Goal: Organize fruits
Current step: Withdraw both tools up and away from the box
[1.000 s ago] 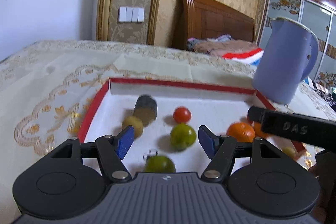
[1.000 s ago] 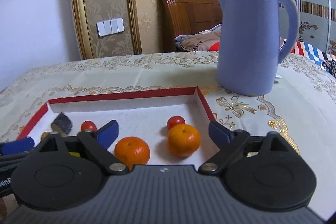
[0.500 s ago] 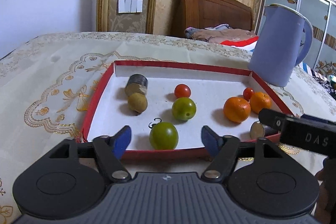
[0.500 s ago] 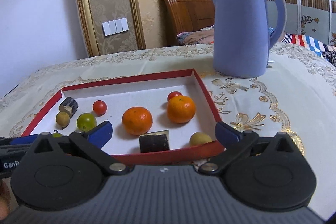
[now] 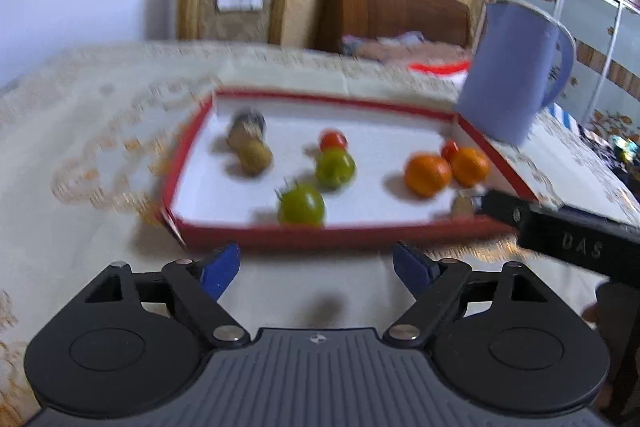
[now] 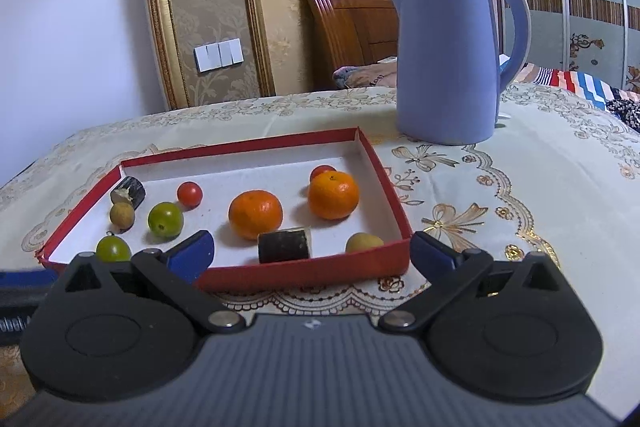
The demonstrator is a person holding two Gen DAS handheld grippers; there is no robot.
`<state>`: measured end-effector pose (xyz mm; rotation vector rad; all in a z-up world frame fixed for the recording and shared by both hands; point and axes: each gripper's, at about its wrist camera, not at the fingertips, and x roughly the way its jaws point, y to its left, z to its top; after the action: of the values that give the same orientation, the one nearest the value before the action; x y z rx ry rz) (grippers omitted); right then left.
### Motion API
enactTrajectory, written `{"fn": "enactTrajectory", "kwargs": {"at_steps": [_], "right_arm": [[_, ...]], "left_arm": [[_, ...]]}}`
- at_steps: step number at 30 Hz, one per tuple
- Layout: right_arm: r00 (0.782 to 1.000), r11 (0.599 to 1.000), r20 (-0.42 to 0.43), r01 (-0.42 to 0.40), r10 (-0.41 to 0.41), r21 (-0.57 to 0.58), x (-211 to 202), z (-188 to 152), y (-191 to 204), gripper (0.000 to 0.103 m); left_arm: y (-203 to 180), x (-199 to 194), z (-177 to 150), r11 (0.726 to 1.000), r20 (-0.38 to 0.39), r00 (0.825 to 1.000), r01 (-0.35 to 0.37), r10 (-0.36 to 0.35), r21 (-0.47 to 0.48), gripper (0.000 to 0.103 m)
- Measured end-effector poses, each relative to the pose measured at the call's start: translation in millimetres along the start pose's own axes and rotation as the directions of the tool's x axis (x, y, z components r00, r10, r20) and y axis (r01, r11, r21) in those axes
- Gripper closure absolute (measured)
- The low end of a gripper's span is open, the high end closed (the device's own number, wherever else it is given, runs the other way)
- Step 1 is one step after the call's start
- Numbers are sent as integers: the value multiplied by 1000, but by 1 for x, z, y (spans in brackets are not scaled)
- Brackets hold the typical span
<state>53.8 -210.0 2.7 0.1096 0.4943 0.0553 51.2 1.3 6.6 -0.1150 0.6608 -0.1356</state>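
Observation:
A red-rimmed white tray (image 6: 384, 171) (image 5: 328, 237) on the embroidered tablecloth holds two oranges (image 6: 255, 214) (image 6: 333, 194), two green fruits (image 6: 165, 219) (image 6: 113, 249), two small red tomatoes (image 6: 189, 193), two yellowish round fruits (image 6: 121, 215) (image 6: 363, 241) and two dark cut pieces (image 6: 284, 245) (image 6: 128, 188). My left gripper (image 5: 316, 267) hangs in front of the tray's near rim, its jaws opening with nothing between them. My right gripper (image 6: 312, 255) stands open before the near right corner, empty. The right gripper's arm (image 5: 560, 239) shows in the blurred left wrist view.
A tall blue kettle (image 6: 448, 55) stands on the tablecloth behind the tray's far right corner. A wooden headboard (image 6: 348, 31) and bedding lie beyond the table. Bare tablecloth (image 6: 520, 195) stretches to the right of the tray.
Both grippers have drawn back from over the tray to in front of its near rim. The left jaws have spread wider. The fruits kept their places.

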Motion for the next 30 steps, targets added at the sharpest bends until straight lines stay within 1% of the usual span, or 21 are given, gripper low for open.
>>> {"fn": "enactTrajectory", "kwargs": {"at_steps": [1, 3, 6, 8, 10, 12, 14, 16, 18, 23, 25, 27, 30], "right_arm": [[1000, 1000, -1, 1, -1, -2, -1, -1, 0, 0], [1000, 1000, 0, -2, 2, -6, -6, -4, 0, 0], [1000, 1000, -1, 7, -7, -22, -12, -10, 0, 0], [1000, 999, -17, 10, -11, -42, -14, -15, 1, 0], [1000, 999, -16, 5, -6, -43, -19, -20, 2, 0], [1000, 999, -12, 4, -4, -35, -22, -20, 1, 0], [999, 1000, -33, 12, -13, -17, -18, -19, -1, 0], [999, 1000, -49, 14, -14, 4, -15, -19, -3, 0], [999, 1000, -45, 12, -11, 11, -15, -19, -4, 0], [999, 1000, -42, 12, -12, -6, -14, -18, 3, 0], [999, 1000, -40, 18, -18, -5, -13, -18, 4, 0], [999, 1000, -39, 27, -27, 0, -13, -18, 3, 0], [999, 999, -35, 34, -34, 11, -12, -17, 4, 0]], "left_arm": [[1, 1, -2, 1000, -7, 1000, -5, 5, -3, 19], [3, 0, -3, 1000, 5, 1000, -27, 27, -7, 19], [7, -2, -4, 999, 19, 999, -31, 31, -26, 19], [6, -2, -6, 999, 11, 1000, -29, 29, -21, 19], [3, -3, -9, 999, 8, 999, -35, 35, -1, 19], [-1, -6, -11, 999, 26, 998, -50, 50, 21, 19], [-4, -8, -13, 997, 49, 997, -66, 64, 41, 19], [-7, -10, -14, 995, 73, 994, -80, 76, 52, 19], [-9, -9, -14, 994, 87, 992, -93, 88, 54, 19], [-11, -7, -14, 994, 90, 992, -92, 86, 58, 19], [-12, -10, -14, 993, 113, 989, -103, 96, 56, 19], [-14, -14, -15, 990, 152, 982, -124, 113, 62, 19], [-13, -19, -16, 992, 176, 980, -109, 97, 60, 19]]}}
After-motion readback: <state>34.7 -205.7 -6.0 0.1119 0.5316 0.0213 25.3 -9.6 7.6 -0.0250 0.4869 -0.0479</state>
